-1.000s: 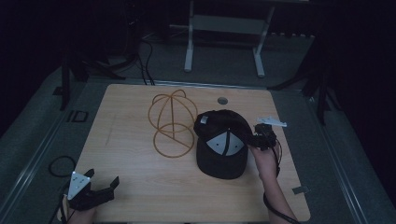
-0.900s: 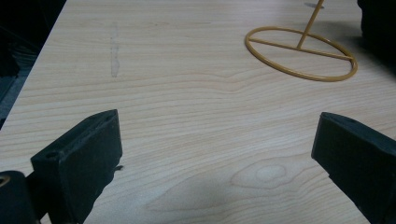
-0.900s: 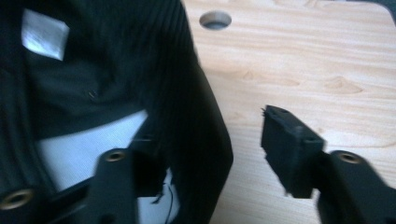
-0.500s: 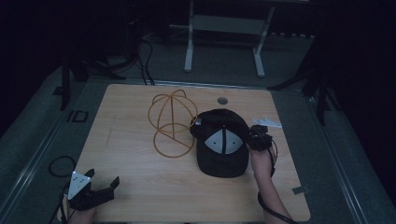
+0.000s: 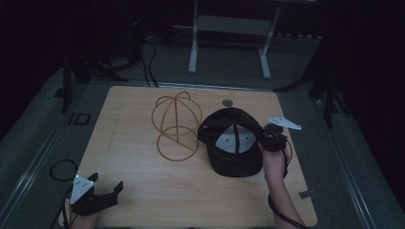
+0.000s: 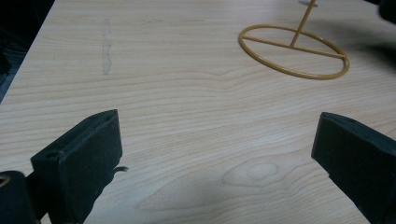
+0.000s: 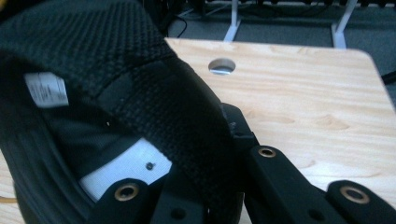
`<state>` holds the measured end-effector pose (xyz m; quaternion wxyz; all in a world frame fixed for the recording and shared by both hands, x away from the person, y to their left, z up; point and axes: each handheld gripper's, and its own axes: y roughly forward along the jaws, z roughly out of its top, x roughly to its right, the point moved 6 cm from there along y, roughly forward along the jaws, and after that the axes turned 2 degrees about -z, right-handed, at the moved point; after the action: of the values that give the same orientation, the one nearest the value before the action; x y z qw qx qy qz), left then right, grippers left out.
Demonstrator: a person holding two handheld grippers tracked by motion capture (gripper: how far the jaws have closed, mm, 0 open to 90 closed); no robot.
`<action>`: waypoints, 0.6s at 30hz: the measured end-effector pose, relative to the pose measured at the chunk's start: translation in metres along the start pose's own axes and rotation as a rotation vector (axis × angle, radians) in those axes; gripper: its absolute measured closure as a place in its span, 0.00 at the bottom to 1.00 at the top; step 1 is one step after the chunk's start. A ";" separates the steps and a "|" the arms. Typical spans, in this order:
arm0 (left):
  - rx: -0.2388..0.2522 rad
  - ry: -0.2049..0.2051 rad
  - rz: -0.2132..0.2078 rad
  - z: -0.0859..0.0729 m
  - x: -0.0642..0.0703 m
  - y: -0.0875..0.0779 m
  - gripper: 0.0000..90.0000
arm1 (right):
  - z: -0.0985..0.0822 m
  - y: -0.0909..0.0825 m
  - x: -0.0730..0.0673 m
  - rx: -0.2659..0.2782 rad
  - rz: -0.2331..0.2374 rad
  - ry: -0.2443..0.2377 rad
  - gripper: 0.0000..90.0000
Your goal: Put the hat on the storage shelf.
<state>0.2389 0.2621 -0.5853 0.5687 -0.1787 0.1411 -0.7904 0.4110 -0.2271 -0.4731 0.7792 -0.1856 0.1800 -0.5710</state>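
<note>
Cap (image 5: 234, 148) sits on right half of table (image 5: 138, 191), just beside wire stand (image 5: 175, 129), now gripped at its right edge. Right gripper (image 5: 268, 141) just closed its jaws on the rim; the right gripper view shows the strap band (image 7: 187, 116) pinched between them, fabric lifted and tilted off the wood versus a second ago. Looks like pickup started; next likely carry onto stand. Left gripper (image 5: 102, 193) idle at near-left corner, jaws wide apart, nothing between.
</note>
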 end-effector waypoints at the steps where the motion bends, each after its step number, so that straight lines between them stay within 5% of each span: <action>1: 0.000 0.003 -0.001 0.000 0.000 0.000 0.03 | 0.004 -0.007 0.002 0.017 0.002 -0.003 0.99; 12: 0.009 0.009 -0.054 0.006 0.020 0.002 0.03 | 0.018 -0.038 0.011 0.076 -0.006 -0.036 0.99; 18: -0.007 0.052 -0.145 0.014 0.053 0.007 0.03 | 0.023 -0.064 0.007 0.127 0.019 -0.058 0.99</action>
<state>0.2358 0.2093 -0.5693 0.5058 -0.1698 0.1450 -0.8332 0.3717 -0.2496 -0.4222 0.7997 -0.1503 0.1225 -0.5682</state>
